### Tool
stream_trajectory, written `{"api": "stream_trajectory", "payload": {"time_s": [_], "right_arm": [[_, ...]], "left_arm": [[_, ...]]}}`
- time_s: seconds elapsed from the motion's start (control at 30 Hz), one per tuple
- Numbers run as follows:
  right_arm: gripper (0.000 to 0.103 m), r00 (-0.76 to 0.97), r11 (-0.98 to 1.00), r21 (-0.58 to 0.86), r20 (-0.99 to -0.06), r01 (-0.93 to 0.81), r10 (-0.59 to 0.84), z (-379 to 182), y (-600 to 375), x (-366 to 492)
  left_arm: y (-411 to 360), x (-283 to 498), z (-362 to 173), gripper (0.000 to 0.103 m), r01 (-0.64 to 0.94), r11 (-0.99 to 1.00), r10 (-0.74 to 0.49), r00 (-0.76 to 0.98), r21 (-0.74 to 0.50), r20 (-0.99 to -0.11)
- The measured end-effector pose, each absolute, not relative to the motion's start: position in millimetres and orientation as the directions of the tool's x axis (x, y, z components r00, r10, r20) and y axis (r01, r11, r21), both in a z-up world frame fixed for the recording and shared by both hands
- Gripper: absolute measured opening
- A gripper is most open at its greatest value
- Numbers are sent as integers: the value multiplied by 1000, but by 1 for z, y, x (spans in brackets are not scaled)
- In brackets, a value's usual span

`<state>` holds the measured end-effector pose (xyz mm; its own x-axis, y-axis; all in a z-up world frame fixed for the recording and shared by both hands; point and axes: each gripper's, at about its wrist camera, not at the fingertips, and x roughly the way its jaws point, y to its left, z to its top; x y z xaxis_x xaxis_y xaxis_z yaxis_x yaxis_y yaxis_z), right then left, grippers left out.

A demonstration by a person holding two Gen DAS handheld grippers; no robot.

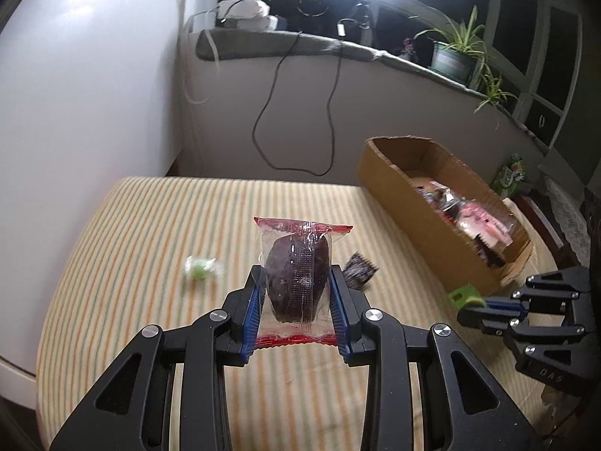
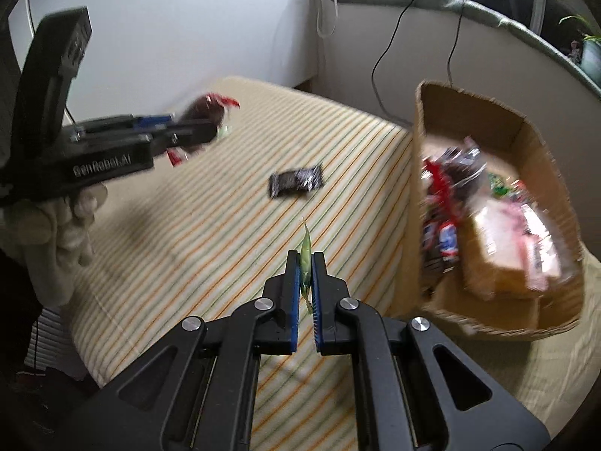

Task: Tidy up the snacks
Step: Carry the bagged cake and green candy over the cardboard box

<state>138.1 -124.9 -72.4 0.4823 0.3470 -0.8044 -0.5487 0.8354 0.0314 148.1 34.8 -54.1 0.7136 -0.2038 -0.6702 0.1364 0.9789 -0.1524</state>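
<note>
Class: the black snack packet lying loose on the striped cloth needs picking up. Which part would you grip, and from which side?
Grip the black packet across its short width at the middle, coming down from above. It lies flat on the cloth with open space all round, and its crimped ends are thin and floppy.

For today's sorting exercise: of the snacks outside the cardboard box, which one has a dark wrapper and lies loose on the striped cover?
The small dark packet, lying flat between the grippers. The other loose one, the green candy, is pale; the rest are held.

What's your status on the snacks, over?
Left hand-held gripper shut on dark pastry pack; right hand-held gripper shut on green wrapper. Cardboard box right, path clear.
</note>
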Motion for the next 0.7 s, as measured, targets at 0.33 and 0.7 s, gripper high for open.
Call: {"api": "stream_trajectory", "payload": {"time_s": [0.33,0.7], "right_arm": [[6,567,865,23,-747,-501,348,-31,-164,146],[6,611,905,37,-726,-424,316,-20,-214,186]], "left_arm": [[-9,164,-32,31,211,967,-251,725,-140,-641],[-63,188,-23,31,286,949,-301,713,-129,-633]]}}
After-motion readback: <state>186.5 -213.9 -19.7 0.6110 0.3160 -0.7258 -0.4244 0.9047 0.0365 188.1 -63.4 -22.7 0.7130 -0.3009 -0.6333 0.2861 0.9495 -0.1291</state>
